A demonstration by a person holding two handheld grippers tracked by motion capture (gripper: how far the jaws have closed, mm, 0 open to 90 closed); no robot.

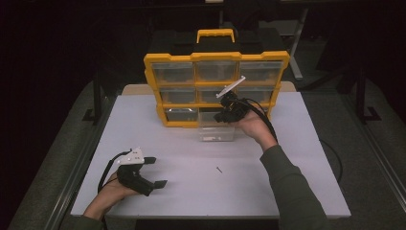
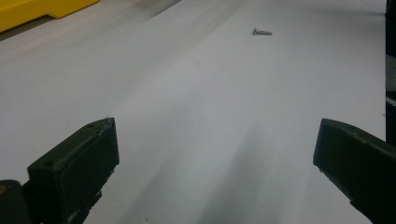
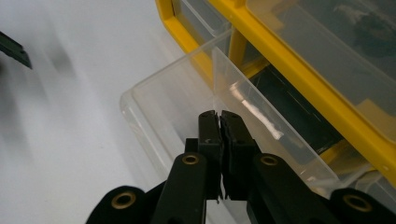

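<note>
A yellow organizer with clear drawers stands upright at the back of the white table. One clear drawer is pulled out of its bottom row and sits on the table in front of it. My right gripper hovers over that drawer's back part, shut, with nothing visible between its jaws. In the right gripper view its tips sit just above the drawer's wall, next to the yellow frame. My left gripper lies open near the front left, with bare table between its jaws.
A small screw lies alone on the table between the two hands, ahead of the left gripper. The organizer's black and yellow handle rises at the back. Dark floor surrounds the table.
</note>
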